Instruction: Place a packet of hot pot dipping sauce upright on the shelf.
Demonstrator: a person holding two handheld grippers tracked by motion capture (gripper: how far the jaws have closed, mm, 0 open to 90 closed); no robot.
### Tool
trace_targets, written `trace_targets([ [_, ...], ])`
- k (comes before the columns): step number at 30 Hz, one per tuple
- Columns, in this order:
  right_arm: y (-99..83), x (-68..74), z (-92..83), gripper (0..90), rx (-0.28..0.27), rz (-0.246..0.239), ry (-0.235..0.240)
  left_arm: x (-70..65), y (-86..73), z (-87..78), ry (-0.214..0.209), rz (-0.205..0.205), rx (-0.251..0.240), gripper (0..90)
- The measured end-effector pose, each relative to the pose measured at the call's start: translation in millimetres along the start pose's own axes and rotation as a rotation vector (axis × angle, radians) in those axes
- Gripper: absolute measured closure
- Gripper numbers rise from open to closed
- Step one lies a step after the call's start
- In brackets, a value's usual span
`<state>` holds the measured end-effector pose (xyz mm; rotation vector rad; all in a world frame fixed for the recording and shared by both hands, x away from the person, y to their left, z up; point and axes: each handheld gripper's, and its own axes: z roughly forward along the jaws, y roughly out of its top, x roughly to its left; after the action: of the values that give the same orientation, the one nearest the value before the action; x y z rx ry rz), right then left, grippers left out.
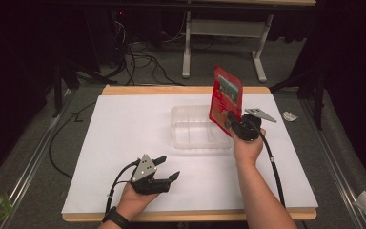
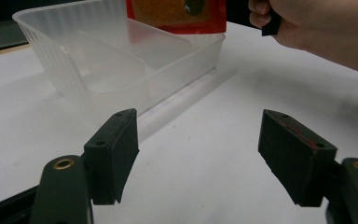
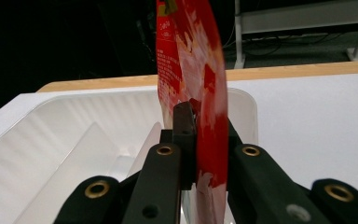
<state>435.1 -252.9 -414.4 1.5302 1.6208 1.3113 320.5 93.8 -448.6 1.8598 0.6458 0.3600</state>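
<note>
At the near left of the white table, the left gripper rests low over the board in a person's hand, its jaws spread wide with nothing between them; its own camera looks past both black pads at bare tabletop and, beyond, the clear tub. That tub, a translucent plastic container with an inner divider, sits at mid-table, apparently with nothing in it. Just right of it, the right gripper is clamped tight on the lower edge of a red pouch, holding it upright and slightly tilted above the tub's right end. The right gripper's camera shows the pouch pinched edge-on between the jaws, rising out of the grip with the tub's rim behind it.

The pouch looks like a light, flat foil or film packet: flexible, glossy and likely slick, prone to flop or bow when held by one edge. It is probably not fragile, though the contents could crush under a hard squeeze. A sealed edge or corner, as gripped here, seems the safest hold; the slippery film could slide out if the jaws ease, and the light tub may shift if knocked.
</note>
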Motion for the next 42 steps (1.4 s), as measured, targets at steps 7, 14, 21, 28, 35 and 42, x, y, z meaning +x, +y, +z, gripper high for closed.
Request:
trace_targets([
  [7,-3.9,3.5,2.5,85.8,-0.018,-0.013,-0.007,0.0,-0.1,-1.4,0.001,-0.005,-0.008,29.3],
  [14,-7.7,4.7,3.8,85.8,-0.018,-0.047,-0.014,-0.1,-0.1,-1.1,-0.001,-0.004,-0.008,29.2],
  [21,-16.4,1.3,5.3,85.6,-0.001,-0.060,-0.014,-0.5,-0.3,-0.5,-0.004,0.001,0.000,29.2],
  [28,-24.3,3.1,4.6,84.8,0.036,-0.082,-0.007,-0.4,-1.1,1.1,-0.004,0.000,0.005,29.2],
  [35,-32.7,2.8,2.9,84.0,0.060,-0.105,-0.007,-1.4,-0.7,1.5,0.001,0.008,0.011,29.2],
  [42,-35.9,5.9,3.1,82.9,0.071,-0.136,-0.008,0.4,-0.9,1.0,0.005,0.003,0.013,29.0],
])
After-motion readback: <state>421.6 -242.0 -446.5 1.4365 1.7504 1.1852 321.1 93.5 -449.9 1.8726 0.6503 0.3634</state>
